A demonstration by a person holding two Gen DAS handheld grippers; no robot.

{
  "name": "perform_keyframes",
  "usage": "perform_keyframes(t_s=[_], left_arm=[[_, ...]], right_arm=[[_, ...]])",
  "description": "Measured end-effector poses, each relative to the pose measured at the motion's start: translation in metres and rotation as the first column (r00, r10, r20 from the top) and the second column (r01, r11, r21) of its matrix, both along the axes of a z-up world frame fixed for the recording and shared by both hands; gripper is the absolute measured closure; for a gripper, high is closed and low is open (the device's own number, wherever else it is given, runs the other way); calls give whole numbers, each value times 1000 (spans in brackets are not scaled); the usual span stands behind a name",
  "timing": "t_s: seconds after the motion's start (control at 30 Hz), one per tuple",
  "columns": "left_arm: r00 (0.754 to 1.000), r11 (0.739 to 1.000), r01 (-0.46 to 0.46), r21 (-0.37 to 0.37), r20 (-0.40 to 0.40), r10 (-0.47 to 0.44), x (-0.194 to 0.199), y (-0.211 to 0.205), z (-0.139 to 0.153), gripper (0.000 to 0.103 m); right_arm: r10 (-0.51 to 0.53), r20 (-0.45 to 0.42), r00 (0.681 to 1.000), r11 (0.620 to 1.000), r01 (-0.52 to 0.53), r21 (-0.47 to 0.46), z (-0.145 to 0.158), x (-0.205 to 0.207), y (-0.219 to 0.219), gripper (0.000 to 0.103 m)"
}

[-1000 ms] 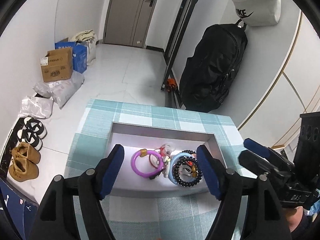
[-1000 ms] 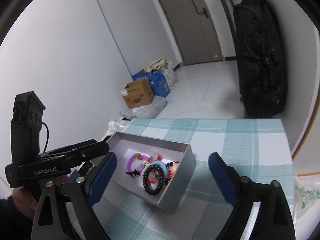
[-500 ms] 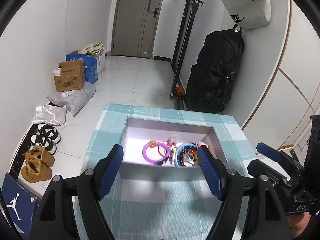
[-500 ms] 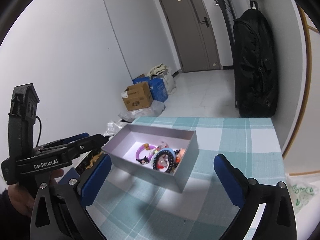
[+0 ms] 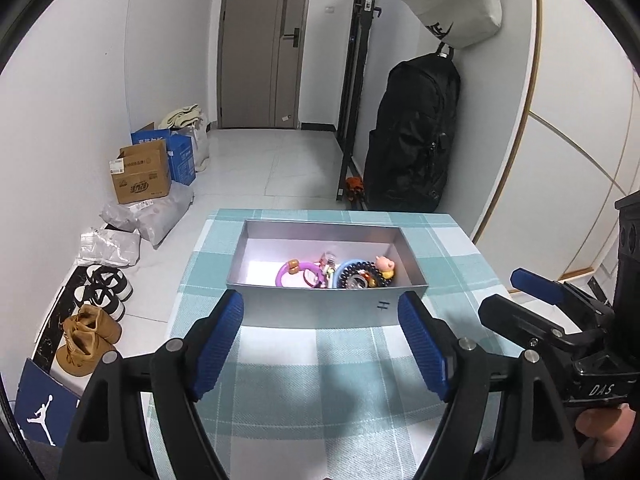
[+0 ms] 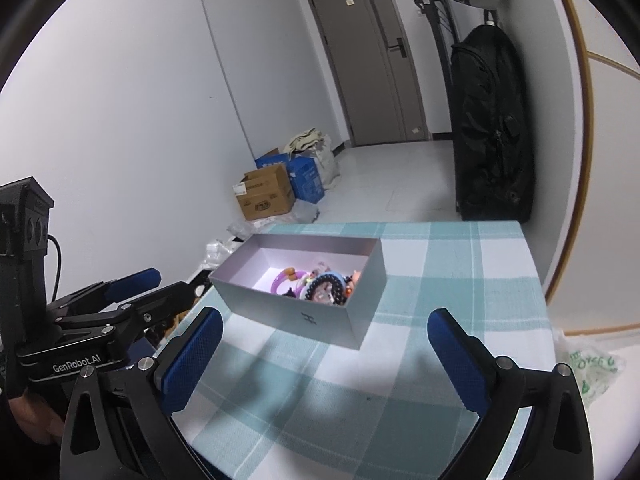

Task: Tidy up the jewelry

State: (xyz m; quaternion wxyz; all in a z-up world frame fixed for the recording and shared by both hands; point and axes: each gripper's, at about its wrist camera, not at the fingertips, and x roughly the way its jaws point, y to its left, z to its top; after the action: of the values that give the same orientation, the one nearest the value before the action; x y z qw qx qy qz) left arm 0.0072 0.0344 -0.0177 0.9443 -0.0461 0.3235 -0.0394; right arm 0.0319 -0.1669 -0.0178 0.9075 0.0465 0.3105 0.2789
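Left wrist view: left gripper [image 5: 320, 334] fingers opening, empty, right gripper [image 6: 325, 354] fingers wide, empty, before open grey cardboard jewelry box [image 5: 312, 310] on checked teal worktop [image 5: 320, 392].

Both views are fisheye shots looking forward and downward along a hand-held gripper's two blue-padded fingers, from just above the near end of the checked tablecloth [image 5: 344, 364]. The left wrist camera faces the grey box [image 5: 320, 307] squarely, with the door [image 5: 258, 44] straight ahead at the far end of the room. The right wrist camera sits further right and looks leftward across the table, seeing the box at an angle. Both share the box, cloth, door, cardboard boxes [image 6: 266, 197] and black bag [image 6: 494, 128]; each catches the other gripper at its edge.
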Motion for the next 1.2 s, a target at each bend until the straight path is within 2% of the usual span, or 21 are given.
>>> perform_keyframes(t_s=[1.2], left_arm=[[999, 1000, -30, 6, -13, 30, -3, -1, -4, 27]], right_arm=[[-19, -22, 1000, 1000, 19, 14, -2, -5, -8, 0]])
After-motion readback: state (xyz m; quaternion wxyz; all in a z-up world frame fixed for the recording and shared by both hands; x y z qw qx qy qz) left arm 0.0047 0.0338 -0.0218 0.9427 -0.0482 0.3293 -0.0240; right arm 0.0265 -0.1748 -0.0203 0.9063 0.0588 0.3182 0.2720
